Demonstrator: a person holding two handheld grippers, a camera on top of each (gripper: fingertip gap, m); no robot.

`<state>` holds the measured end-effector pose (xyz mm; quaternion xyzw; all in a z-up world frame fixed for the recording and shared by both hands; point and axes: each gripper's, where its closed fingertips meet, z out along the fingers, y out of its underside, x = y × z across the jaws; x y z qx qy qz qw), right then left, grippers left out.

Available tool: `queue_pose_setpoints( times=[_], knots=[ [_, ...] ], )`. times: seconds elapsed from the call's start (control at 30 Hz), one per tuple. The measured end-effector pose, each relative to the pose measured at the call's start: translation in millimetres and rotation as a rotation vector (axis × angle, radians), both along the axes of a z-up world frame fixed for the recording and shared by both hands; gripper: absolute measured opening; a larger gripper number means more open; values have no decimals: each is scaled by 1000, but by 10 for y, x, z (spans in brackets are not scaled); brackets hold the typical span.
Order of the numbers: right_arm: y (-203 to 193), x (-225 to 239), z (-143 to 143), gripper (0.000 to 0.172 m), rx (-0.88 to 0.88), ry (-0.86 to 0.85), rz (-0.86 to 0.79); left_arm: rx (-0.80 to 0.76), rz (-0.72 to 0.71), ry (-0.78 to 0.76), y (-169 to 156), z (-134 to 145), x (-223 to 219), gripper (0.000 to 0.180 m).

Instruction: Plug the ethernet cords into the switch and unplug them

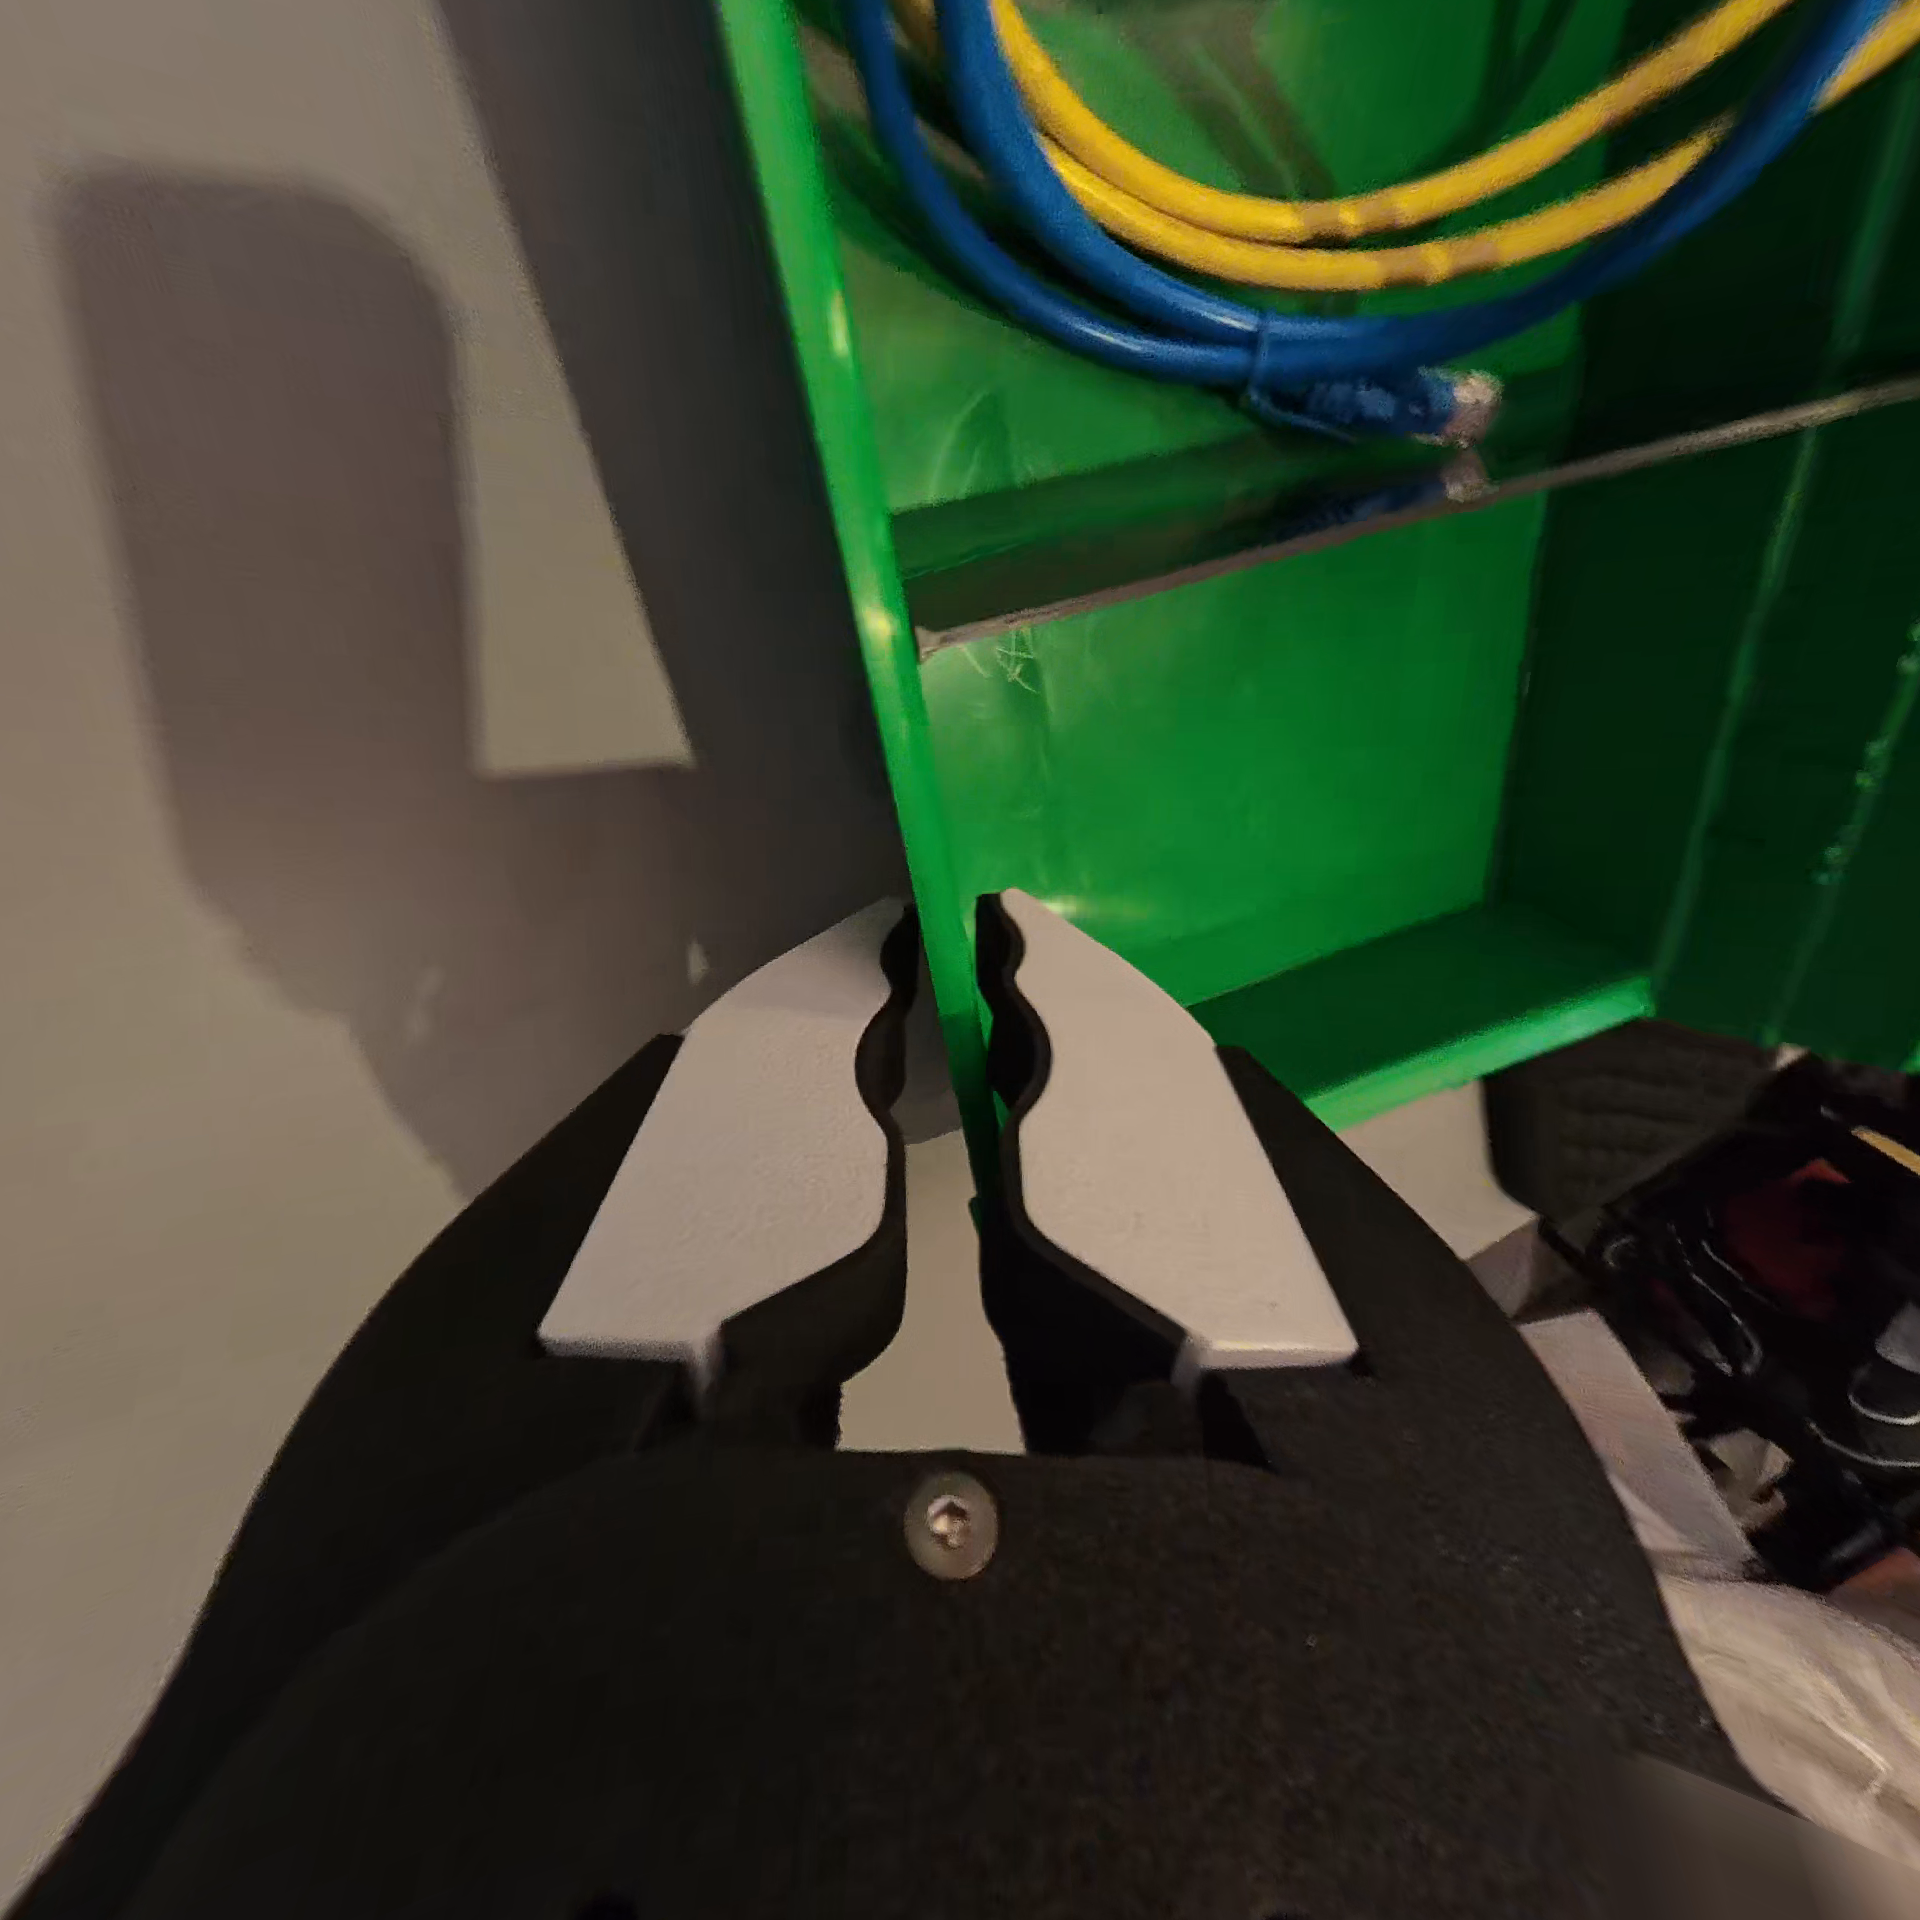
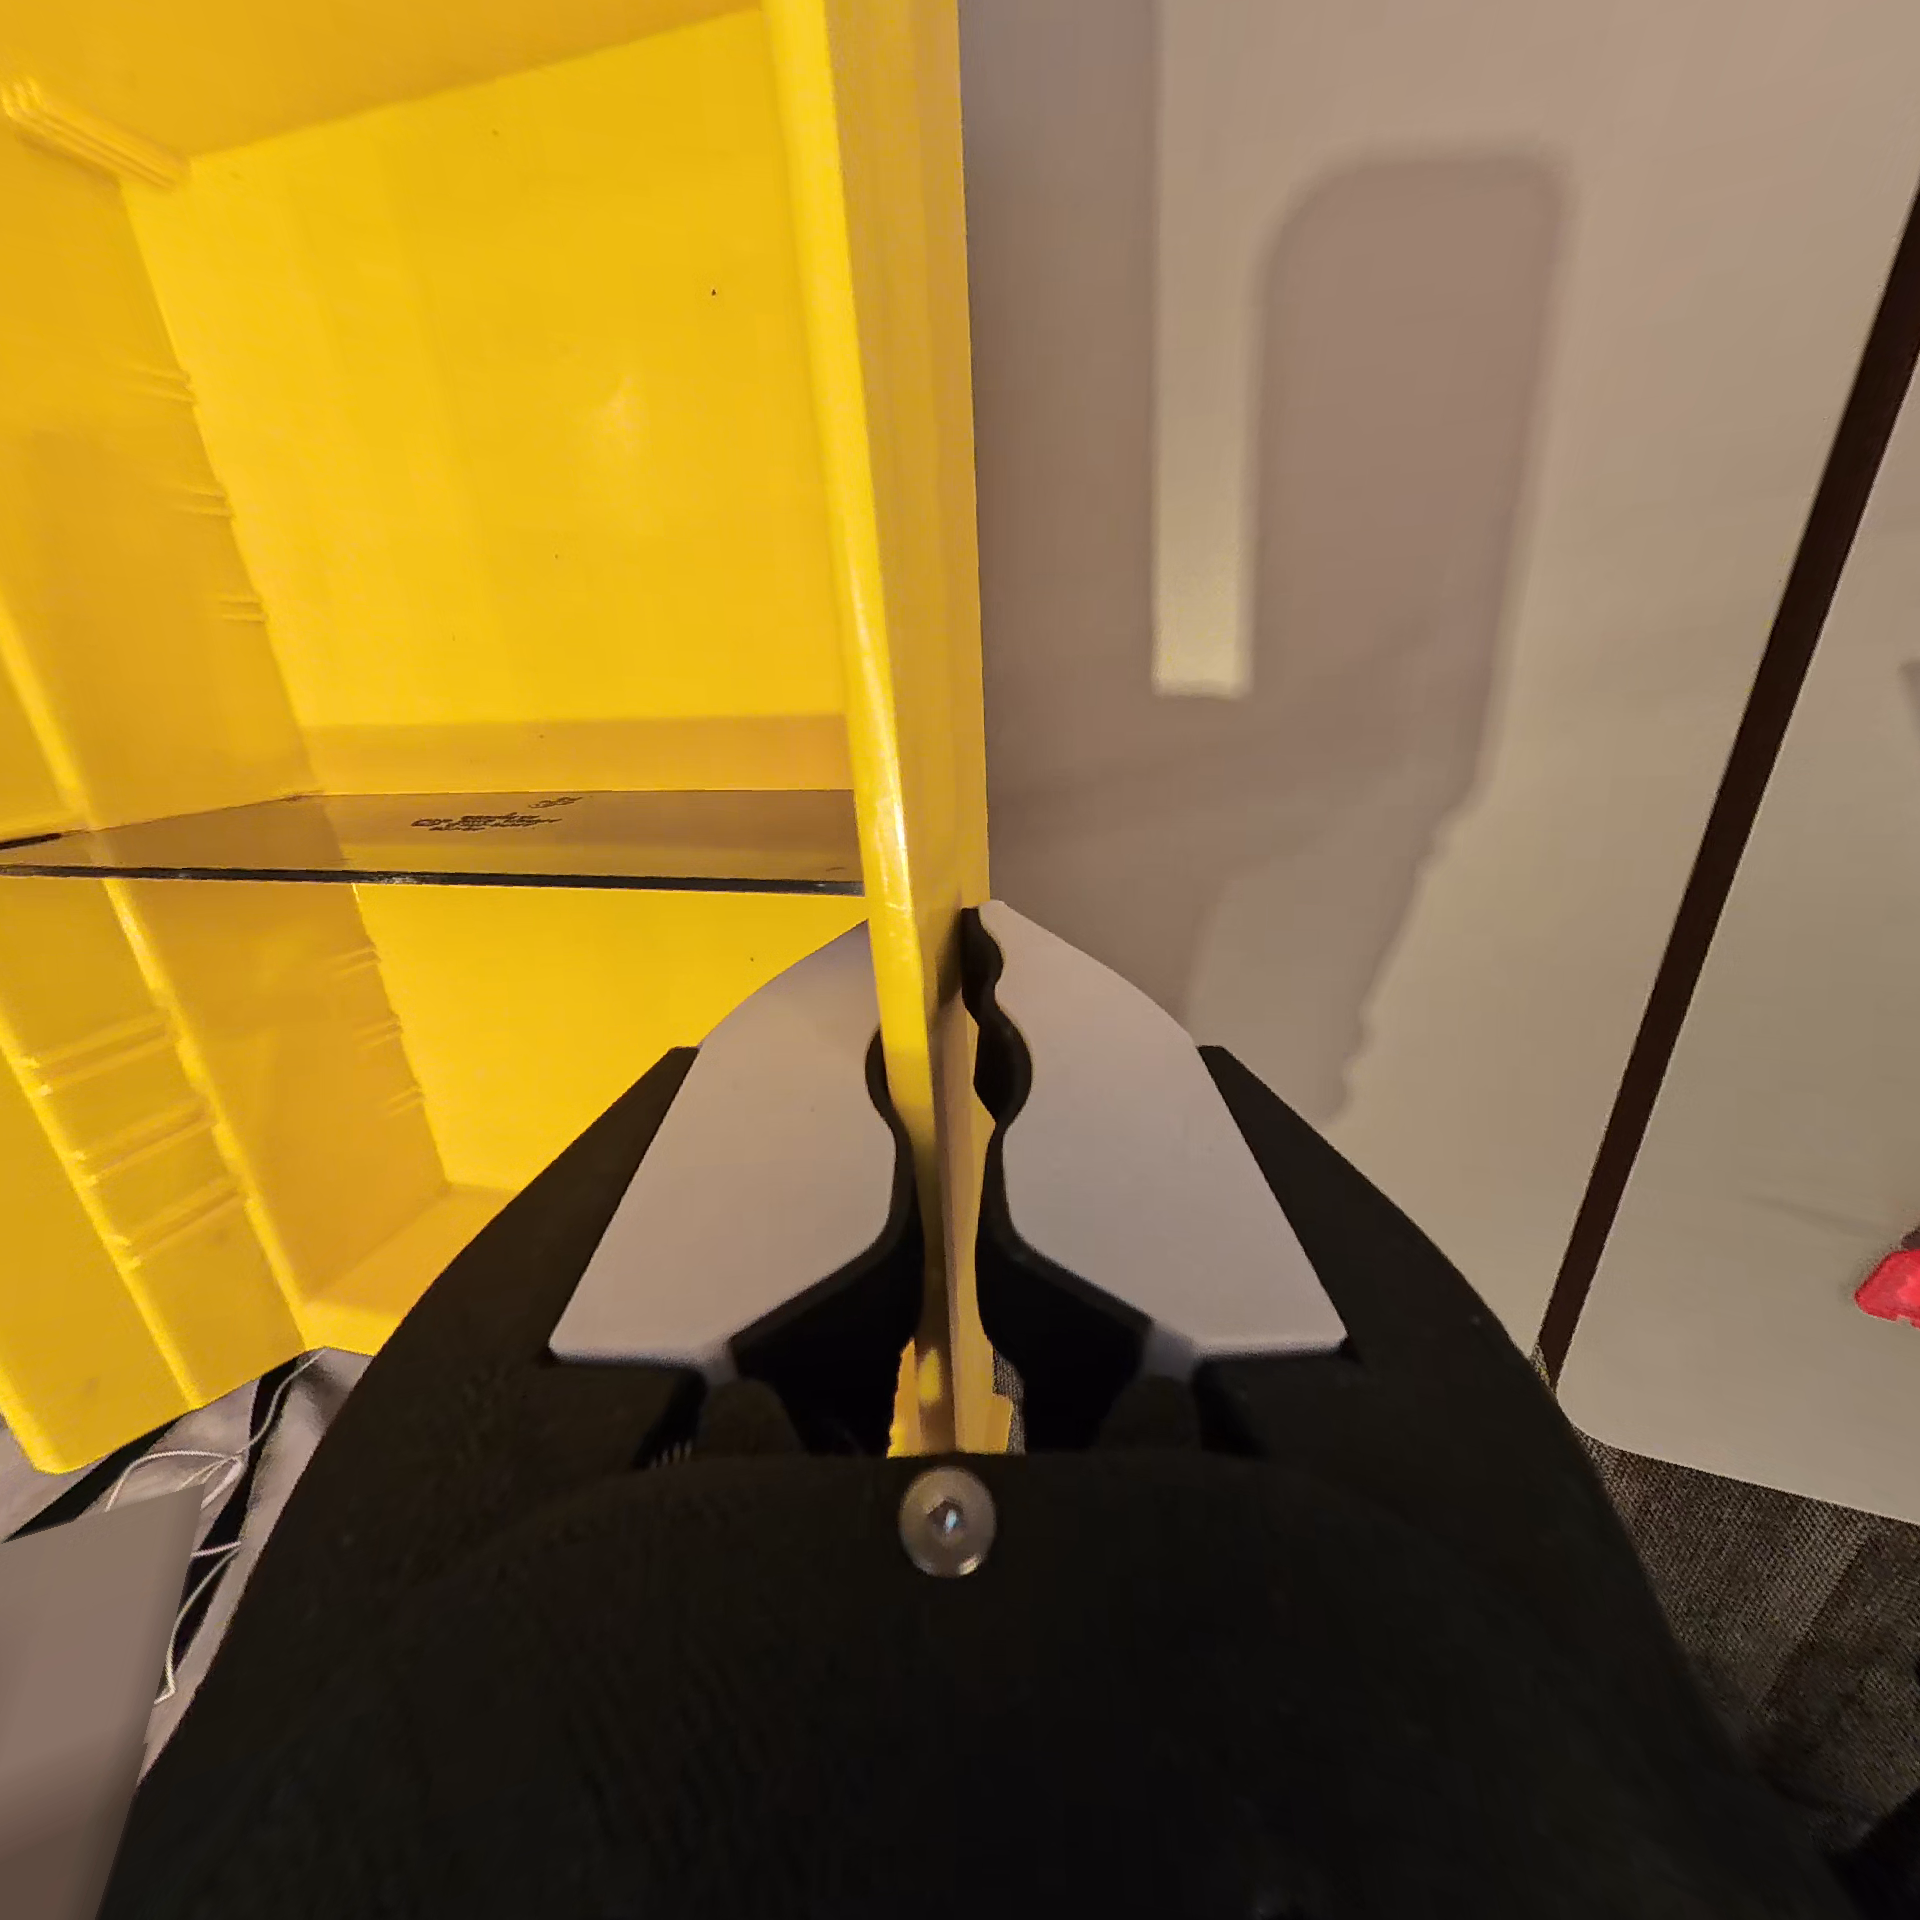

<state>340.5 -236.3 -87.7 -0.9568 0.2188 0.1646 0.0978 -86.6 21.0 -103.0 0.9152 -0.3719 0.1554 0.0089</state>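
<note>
Progress: early, as we judge it. No switch appears in either wrist view, and no cord is plugged into anything we can see. The blue cord [image 1: 1049,260] and yellow cord [image 1: 1351,218] lie coiled in the upper compartment of the green bin [image 1: 1247,748], the blue cord's plug [image 1: 1444,400] loose near the divider. Our left gripper [image 1: 948,914] pinches the green bin's side wall, pads close on both faces. Our right gripper [image 2: 940,925] clamps the side wall of a yellow bin [image 2: 520,468], whose visible compartments hold no cords. We judge every plugging and unplugging step remains.
</note>
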Motion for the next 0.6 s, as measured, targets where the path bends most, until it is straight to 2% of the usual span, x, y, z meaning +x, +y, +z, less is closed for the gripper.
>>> queue_pose_setpoints(
  times=[0.07,0.2,0.3,0.6],
  knots=[
    [13,-8,12,5,-2,2,-2,28,-32,16,159,-5,-119,8],
    [45,-36,-3,5,-8,0,-17,2,43,-31,427,4,-362,10],
    [110,-132,-46,5,-16,5,-9,29,23,-32,566,8,-618,10],
    [707,-615,-107,5,27,45,3,29,139,-43,764,20,-1591,10]
  ],
)
